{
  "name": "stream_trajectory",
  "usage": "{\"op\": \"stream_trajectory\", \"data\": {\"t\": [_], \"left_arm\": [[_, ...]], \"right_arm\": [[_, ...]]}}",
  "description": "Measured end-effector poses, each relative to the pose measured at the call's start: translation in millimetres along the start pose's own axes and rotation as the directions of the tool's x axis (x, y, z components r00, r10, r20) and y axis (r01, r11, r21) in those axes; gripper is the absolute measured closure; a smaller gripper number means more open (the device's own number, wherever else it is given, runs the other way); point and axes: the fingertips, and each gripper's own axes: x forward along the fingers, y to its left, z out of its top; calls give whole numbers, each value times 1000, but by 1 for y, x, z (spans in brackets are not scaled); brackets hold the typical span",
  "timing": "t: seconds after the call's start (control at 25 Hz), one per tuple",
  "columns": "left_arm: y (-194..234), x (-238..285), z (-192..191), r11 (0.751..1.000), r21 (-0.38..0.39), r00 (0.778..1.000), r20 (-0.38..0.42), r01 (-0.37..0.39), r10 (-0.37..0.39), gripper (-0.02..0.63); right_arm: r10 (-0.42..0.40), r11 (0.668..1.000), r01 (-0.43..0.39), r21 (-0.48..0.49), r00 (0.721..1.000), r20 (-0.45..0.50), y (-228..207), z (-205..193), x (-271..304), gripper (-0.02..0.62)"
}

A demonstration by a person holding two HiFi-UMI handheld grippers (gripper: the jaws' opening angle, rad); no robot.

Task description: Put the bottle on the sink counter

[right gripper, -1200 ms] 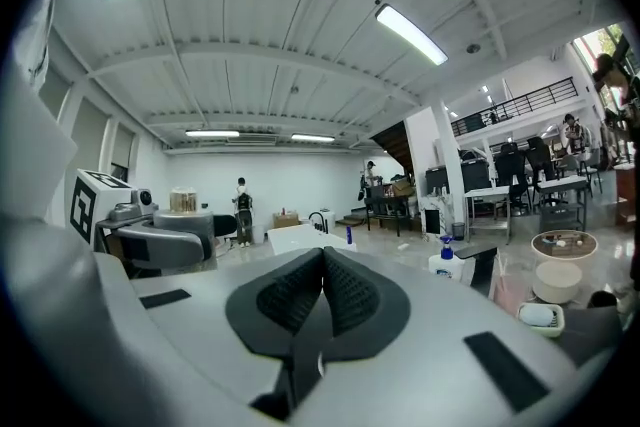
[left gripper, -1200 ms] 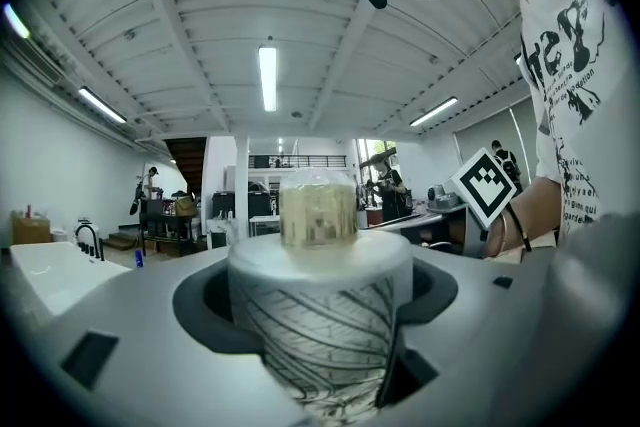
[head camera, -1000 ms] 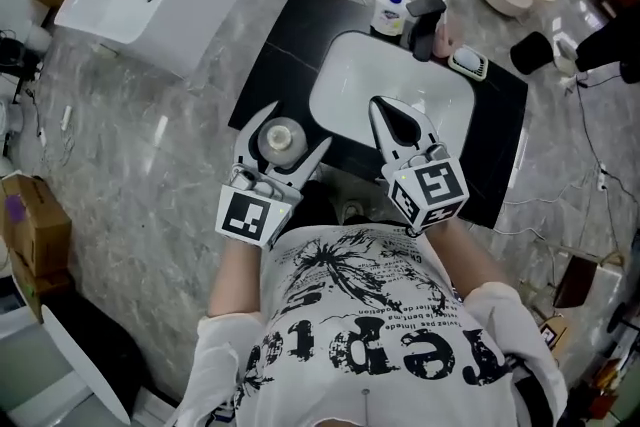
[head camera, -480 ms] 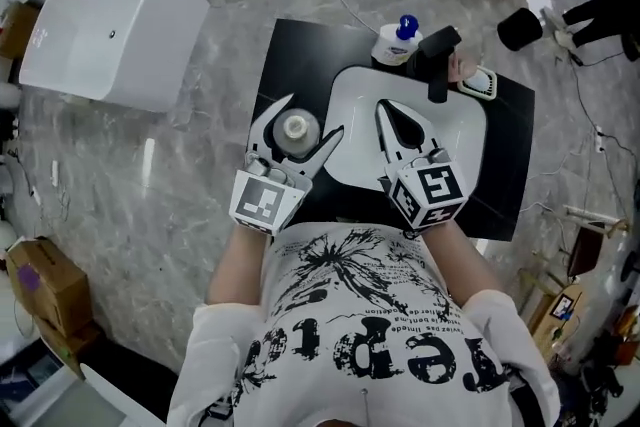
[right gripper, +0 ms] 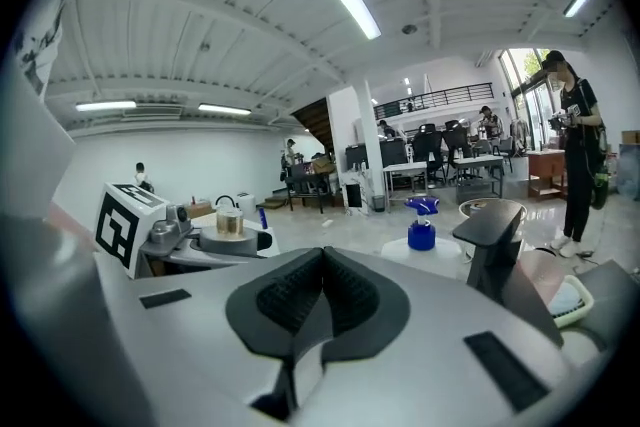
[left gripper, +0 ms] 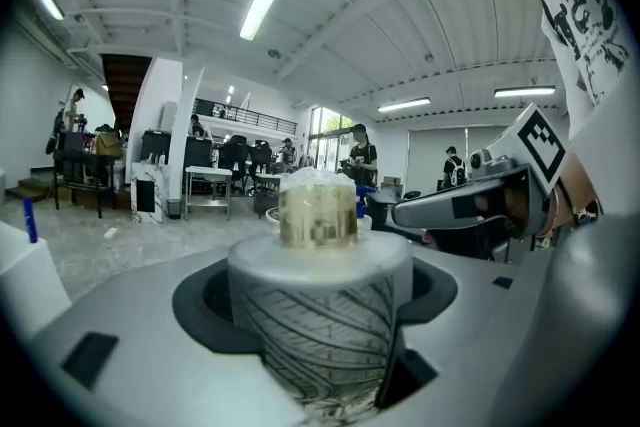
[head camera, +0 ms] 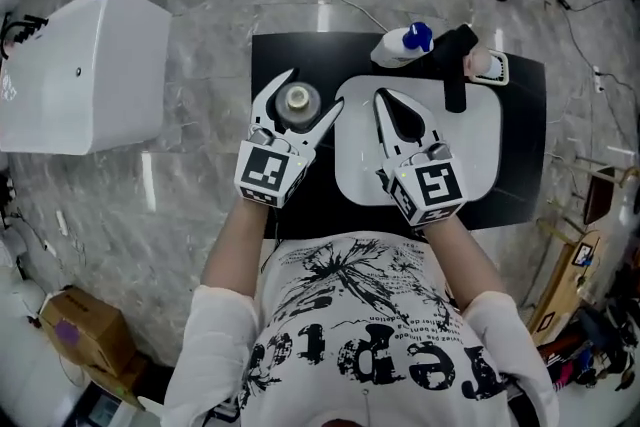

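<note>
My left gripper [head camera: 300, 101] is shut on a grey bottle [head camera: 297, 100] with a pale cap, held upright over the left part of the black sink counter [head camera: 270, 65]. In the left gripper view the bottle [left gripper: 322, 300] fills the space between the jaws, its ridged body clamped on both sides. My right gripper [head camera: 398, 120] is shut with nothing in it and hangs over the white basin [head camera: 480, 145]. In the right gripper view its tips [right gripper: 322, 300] meet, and the left gripper with the bottle [right gripper: 229, 223] shows at the left.
At the counter's back stand a white soap bottle with a blue pump [head camera: 405, 43], a black faucet [head camera: 457, 60] and a soap dish [head camera: 490, 65]. A white box [head camera: 75, 80] sits on the marble floor to the left. Cables and a cardboard box [head camera: 85, 340] lie around.
The view has shifted so the counter sits more squarely ahead. My left gripper with the bottle has moved forward over the counter's left part. The right gripper stays shut over the basin.
</note>
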Motion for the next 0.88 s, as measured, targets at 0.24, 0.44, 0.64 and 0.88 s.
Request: {"op": "stream_trajectory", "data": {"t": [0.24,0.44,0.64,0.88], "left_arm": [[37,58,-54,999,-26,995,-91,32,-34,258],[51,88,-88,998,-40,986,-152,56,-62,258],[56,109,-107,998,13,976,-208,67,-63,258],[53,109,-110,997,44,970,-236,63,-51,258]], "right_arm": [[-55,998,56,28,997,-47,-30,-27,40,580],[-54,999,54,-5,996,-69,-47,-41,62,580],[-63,998,64,7,996,-71,-58,-54,75,580],[-57,998,59,28,995,-83,-53,-61,74,580]]}}
